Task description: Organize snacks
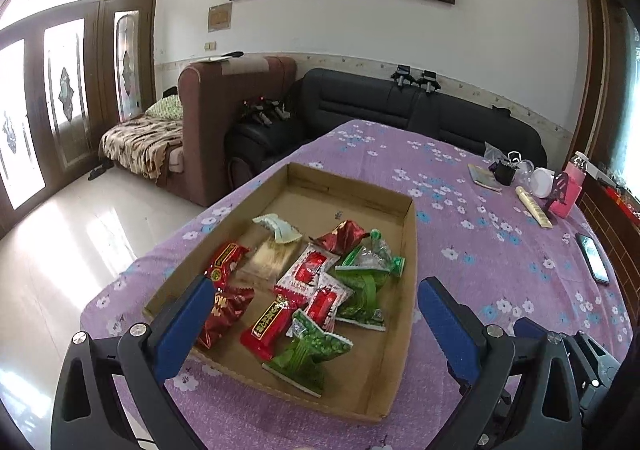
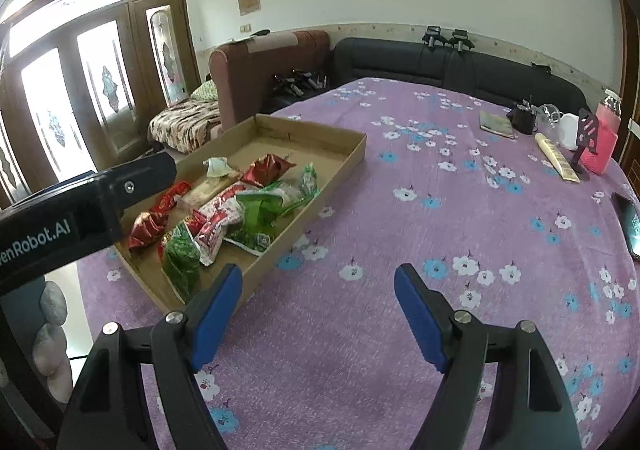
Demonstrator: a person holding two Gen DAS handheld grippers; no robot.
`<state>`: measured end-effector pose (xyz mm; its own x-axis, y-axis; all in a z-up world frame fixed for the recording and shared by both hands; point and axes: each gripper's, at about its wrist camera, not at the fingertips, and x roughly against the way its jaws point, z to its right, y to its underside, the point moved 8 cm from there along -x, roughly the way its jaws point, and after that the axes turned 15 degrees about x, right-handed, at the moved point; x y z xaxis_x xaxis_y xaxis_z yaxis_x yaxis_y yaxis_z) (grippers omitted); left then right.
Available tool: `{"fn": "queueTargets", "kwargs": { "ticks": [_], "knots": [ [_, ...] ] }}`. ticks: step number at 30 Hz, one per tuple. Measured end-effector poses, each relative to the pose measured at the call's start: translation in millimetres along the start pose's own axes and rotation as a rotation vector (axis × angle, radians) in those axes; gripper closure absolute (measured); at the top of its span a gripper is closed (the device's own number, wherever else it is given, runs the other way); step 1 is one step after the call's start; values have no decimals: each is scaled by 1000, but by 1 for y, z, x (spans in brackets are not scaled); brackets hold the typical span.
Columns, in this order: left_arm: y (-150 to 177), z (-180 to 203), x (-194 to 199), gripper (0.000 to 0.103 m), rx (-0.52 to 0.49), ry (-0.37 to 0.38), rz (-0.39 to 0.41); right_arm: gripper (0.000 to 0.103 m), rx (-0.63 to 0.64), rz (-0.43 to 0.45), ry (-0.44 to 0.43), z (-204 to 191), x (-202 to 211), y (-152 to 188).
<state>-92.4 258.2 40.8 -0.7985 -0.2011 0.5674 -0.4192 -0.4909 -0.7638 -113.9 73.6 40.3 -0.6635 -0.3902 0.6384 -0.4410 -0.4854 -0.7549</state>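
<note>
A shallow cardboard tray (image 1: 404, 250) lies on the purple flowered tablecloth (image 1: 480, 250). Inside lie several snack packets: red ones (image 1: 224, 262), red-and-white ones (image 1: 306, 270), green ones (image 1: 308, 354) and a pale one (image 1: 278, 230). My left gripper (image 1: 316, 294) is open and empty, held above the tray's near end. The tray (image 2: 348, 158) with its packets (image 2: 256, 210) also shows in the right wrist view, at the left. My right gripper (image 2: 318, 282) is open and empty above bare cloth, right of the tray. The left gripper's black body (image 2: 80, 206) shows at the left.
At the table's far right stand a notebook (image 1: 484, 178), a black cup (image 1: 504, 172), a white round thing (image 1: 542, 182), a pink bottle (image 1: 572, 186), a cream tube (image 1: 534, 212) and a phone (image 1: 596, 258). A black sofa (image 1: 400, 106) and a brown sofa (image 1: 224, 122) stand behind.
</note>
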Motion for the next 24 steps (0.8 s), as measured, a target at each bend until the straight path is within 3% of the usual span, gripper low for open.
{"fn": "queueTargets", "kwargs": {
  "ticks": [24],
  "knots": [
    [7, -19, -21, 1, 36, -9, -63, 25, 93, -32, -5, -29, -16, -7]
  ]
}}
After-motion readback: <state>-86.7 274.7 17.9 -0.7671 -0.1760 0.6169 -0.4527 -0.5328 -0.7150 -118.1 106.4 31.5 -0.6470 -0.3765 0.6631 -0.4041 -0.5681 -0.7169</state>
